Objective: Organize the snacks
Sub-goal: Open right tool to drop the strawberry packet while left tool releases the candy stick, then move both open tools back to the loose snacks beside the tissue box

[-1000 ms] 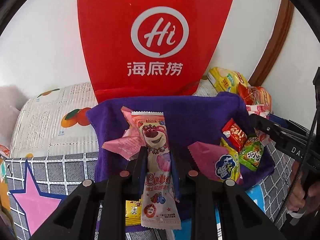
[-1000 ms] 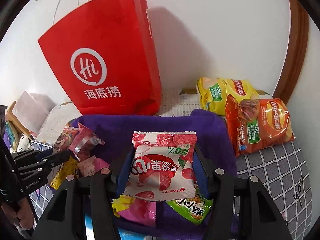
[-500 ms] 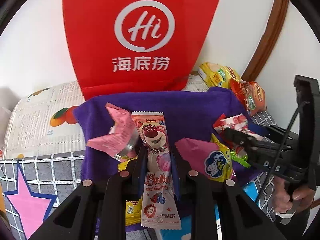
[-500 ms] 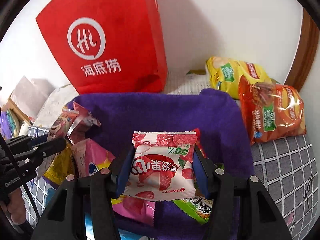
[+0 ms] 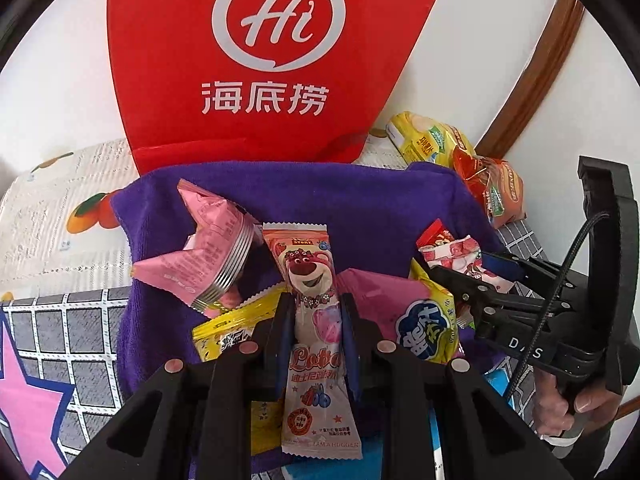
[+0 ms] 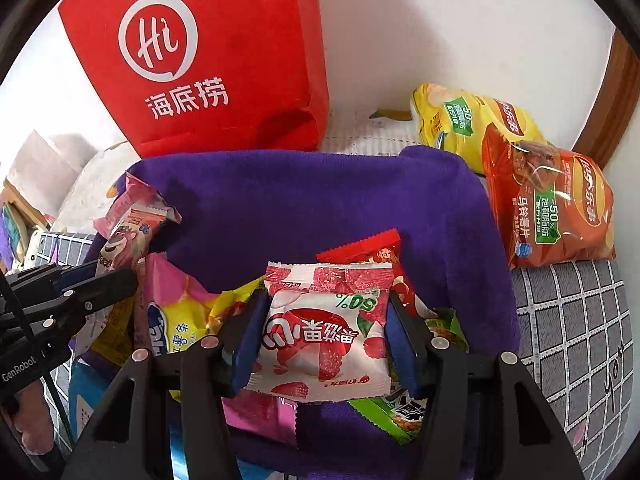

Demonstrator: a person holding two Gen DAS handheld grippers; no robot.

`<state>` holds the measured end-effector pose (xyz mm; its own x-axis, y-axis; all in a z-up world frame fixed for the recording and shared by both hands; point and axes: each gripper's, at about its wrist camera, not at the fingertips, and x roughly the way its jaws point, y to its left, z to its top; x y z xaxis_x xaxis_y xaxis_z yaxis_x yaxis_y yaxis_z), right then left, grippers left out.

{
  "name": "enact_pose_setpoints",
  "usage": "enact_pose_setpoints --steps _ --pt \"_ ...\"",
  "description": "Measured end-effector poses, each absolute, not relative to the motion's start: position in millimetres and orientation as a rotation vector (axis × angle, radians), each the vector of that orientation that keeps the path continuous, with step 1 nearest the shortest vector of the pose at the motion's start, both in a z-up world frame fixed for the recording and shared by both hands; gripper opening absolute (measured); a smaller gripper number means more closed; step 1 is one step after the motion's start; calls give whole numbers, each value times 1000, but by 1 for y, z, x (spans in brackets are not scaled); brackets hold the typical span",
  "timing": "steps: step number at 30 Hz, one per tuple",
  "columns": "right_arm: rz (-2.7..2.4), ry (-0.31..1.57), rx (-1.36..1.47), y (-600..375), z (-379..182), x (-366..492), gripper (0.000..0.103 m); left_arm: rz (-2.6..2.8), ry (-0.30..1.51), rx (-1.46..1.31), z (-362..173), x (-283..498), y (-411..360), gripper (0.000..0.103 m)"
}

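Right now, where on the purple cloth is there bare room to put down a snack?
The purple cloth is bare along its far part, between the red bag and the snack pile, toward the orange chip bag. Its near part is crowded with the pink packet and others.

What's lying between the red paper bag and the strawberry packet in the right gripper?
In the right wrist view, bare purple cloth fills that stretch between the red paper bag and the strawberry packet in the right gripper; no snack lies there.
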<state>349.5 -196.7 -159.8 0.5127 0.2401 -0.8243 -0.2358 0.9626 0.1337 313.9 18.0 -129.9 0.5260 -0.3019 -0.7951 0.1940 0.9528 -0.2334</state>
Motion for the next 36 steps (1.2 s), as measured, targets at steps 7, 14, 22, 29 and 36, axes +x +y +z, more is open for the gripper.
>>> enact_pose_setpoints --steps 7,14,22,29,36 --pt "278 1005 5 -195 -161 351 57 -303 975 -130 -132 315 18 22" --pt "275 991 26 -200 -152 345 66 -324 983 -154 -131 315 20 38" --pt "261 918 44 -205 -120 315 67 -332 948 -137 -111 304 18 54" --pt "226 872 42 -219 -103 276 67 -300 927 -134 -88 278 27 54" --pt "242 895 87 -231 -100 228 67 -262 917 -108 -68 242 27 54"
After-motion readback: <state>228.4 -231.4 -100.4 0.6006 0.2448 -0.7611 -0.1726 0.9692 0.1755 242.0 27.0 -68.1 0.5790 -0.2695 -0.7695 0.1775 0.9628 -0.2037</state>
